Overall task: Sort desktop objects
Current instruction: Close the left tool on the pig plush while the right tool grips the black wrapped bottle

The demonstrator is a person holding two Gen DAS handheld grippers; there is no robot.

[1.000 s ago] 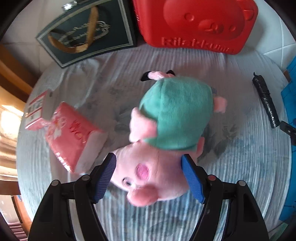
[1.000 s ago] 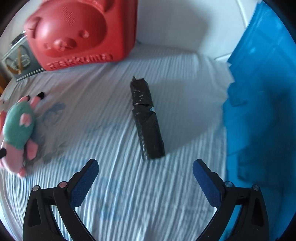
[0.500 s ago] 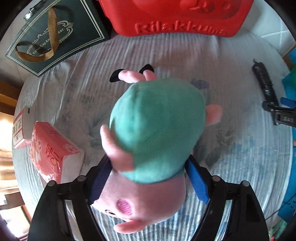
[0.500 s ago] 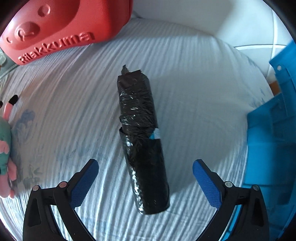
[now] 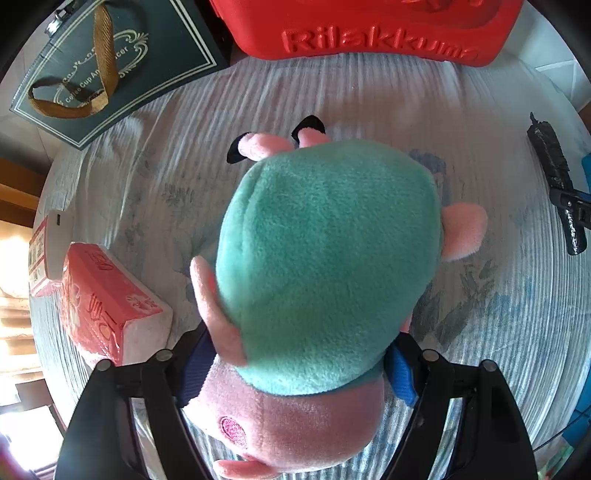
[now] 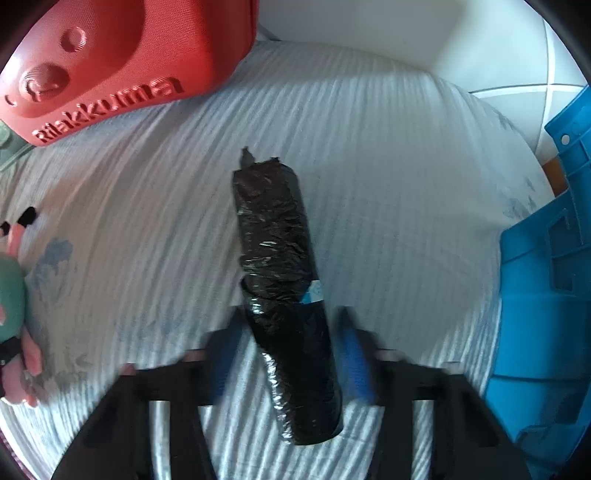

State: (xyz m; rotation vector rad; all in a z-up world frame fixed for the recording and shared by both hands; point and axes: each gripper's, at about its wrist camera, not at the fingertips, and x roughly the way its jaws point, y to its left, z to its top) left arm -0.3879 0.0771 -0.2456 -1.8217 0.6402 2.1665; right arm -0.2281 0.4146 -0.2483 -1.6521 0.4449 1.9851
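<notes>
A pink pig plush toy in a green shirt fills the left wrist view. My left gripper is shut on the plush's neck and body; its blue pads are mostly hidden by the plush. A black plastic-wrapped roll lies on the striped cloth in the right wrist view. My right gripper straddles the roll's near half, its blurred blue pads close to the roll's sides; contact is unclear. The roll also shows in the left wrist view, and the plush in the right wrist view.
A red Rilakkuma case and a dark green gift box stand at the back. A red tissue pack and a small red-white box lie at the left. A blue plastic crate stands at the right.
My left gripper has closed in on the plush, which now looms larger. My right gripper has moved down over the roll and its jaws have narrowed from wide open to beside the roll.
</notes>
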